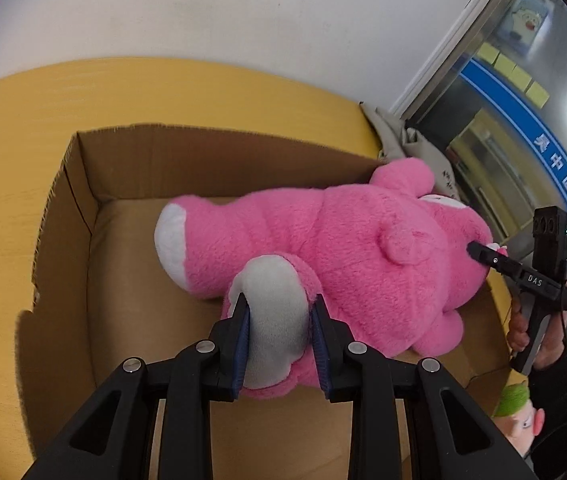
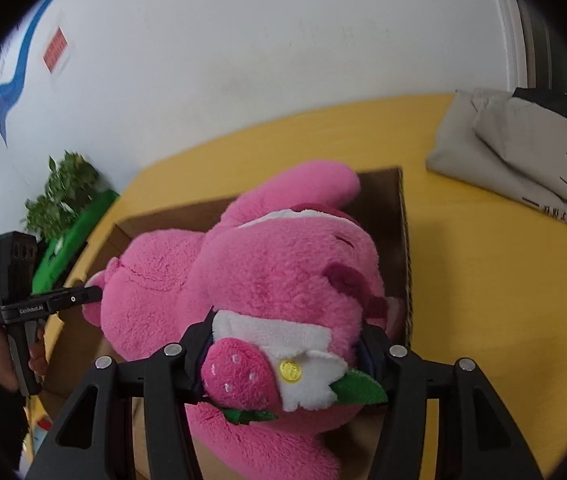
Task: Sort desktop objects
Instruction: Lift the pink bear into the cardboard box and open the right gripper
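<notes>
A big pink plush bear [image 1: 323,248] lies across an open cardboard box [image 1: 131,160] on the yellow desk [image 1: 23,120]. My left gripper [image 1: 279,312] is shut on the bear's white-soled foot [image 1: 275,308]. The right gripper [image 1: 483,256] shows at the bear's head end. In the right wrist view my right gripper [image 2: 287,340] is shut on the bear's head [image 2: 283,280], around its strawberry and white flower patch [image 2: 275,368]. The left gripper [image 2: 91,294] touches the bear's far end there. The bear hangs partly inside the box [image 2: 397,240].
A folded grey cloth bag with black writing [image 2: 523,152] lies on the desk to the right of the box. A green-haired doll head [image 1: 519,416] sits by the box's right side. A green plant [image 2: 63,196] stands at the far left. A white wall is behind.
</notes>
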### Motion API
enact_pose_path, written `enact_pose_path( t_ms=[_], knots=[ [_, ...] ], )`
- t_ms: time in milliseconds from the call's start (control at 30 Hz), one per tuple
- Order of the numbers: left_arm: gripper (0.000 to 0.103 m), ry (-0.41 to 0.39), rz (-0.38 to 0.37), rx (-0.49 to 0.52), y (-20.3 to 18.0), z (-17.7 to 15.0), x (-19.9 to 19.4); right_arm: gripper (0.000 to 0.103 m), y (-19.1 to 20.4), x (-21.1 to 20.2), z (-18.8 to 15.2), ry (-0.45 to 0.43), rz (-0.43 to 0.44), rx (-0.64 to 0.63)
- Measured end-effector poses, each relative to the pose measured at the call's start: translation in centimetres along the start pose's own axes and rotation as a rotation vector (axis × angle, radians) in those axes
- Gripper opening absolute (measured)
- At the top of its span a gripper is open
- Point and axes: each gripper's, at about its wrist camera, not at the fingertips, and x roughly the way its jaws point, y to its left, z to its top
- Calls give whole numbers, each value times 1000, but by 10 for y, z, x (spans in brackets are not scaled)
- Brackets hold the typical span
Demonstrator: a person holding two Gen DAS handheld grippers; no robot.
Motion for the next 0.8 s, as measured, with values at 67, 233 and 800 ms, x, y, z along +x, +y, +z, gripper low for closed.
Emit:
enact_pose_path(
  t_ms=[67,233,800],
  knots=[
    [29,1,9,-8,0,2,2,55,-7,6,-3,14,-3,5],
    [30,2,61,0,-8,1,4,55,3,3,-3,5,-22,-8],
    [61,-15,178,16,5,-3,-11,82,15,-3,8,26,-134,-27]
  ],
)
